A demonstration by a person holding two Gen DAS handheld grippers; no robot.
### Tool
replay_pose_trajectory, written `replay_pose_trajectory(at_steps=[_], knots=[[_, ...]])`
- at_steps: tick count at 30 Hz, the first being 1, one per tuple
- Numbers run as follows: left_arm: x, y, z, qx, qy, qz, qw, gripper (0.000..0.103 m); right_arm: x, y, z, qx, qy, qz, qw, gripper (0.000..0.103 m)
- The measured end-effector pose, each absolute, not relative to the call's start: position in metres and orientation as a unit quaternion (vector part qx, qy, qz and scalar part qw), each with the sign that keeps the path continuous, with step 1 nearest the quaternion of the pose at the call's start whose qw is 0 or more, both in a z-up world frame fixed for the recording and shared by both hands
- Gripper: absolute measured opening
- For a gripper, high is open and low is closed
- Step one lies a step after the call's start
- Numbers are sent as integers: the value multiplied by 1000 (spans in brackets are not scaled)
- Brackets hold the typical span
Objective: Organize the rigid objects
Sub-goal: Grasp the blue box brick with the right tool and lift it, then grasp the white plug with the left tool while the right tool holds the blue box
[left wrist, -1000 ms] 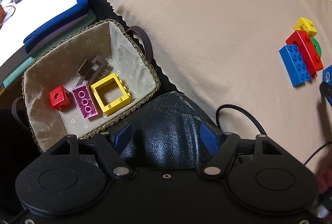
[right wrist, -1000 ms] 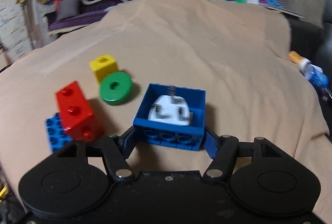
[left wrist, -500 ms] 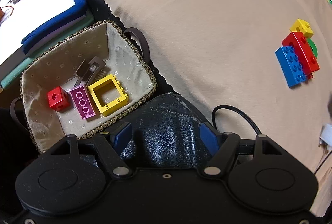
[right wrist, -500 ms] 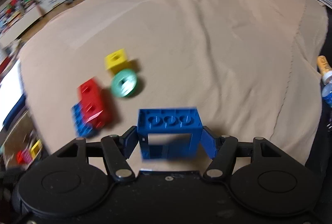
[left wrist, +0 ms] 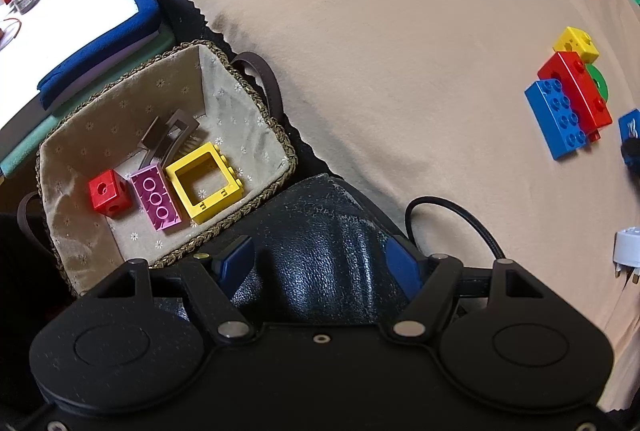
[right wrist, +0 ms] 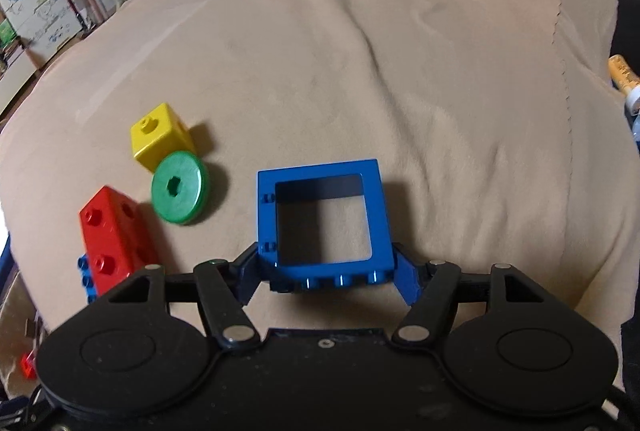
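My right gripper (right wrist: 326, 279) is shut on a blue square frame brick (right wrist: 324, 219) and holds it above the beige blanket. To its left lie a green disc (right wrist: 180, 187), a yellow cube (right wrist: 158, 135), a red brick (right wrist: 112, 239) and a blue brick (right wrist: 86, 277) under it. My left gripper (left wrist: 320, 263) is open and empty over a black leather cushion (left wrist: 320, 231). A lined wicker basket (left wrist: 92, 119) to its upper left holds a red cube (left wrist: 106, 191), a pink brick (left wrist: 156, 197), a yellow frame brick (left wrist: 204, 181) and a brown hair clip (left wrist: 168, 137).
In the left wrist view the red brick (left wrist: 576, 91), blue brick (left wrist: 556, 117), yellow cube (left wrist: 576, 43) and a white plug (left wrist: 628, 251) with a black cable (left wrist: 452, 215) lie on the blanket at right. Folded cloths (left wrist: 100, 31) lie left of the basket.
My right gripper lifted the blue frame brick off the white plug and turned it flat. The plug now lies alone on the blanket. The left gripper barely moved.
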State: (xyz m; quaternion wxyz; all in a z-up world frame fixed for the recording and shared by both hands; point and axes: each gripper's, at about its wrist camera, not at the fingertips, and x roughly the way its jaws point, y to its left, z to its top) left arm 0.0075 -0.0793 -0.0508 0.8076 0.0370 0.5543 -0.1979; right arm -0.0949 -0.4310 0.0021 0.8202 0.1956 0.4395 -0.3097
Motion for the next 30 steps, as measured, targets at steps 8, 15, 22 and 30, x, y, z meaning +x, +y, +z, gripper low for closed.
replay_pose_trajectory(at_steps=[8,15,22,30], knots=[[-22,-116,-28,69,520,-262,810,68,-120,-435,15,203,412,-309,833,65],[-64,-188,-12,131,495,-326,795,68,-167,-452,24,237,385,-325,831,65],[-96,-225,2,256,408,-238,843,68,-218,-470,27,260,354,-364,821,65],[-91,-225,18,320,314,-188,874,71,-224,-481,15,291,344,-359,817,65]])
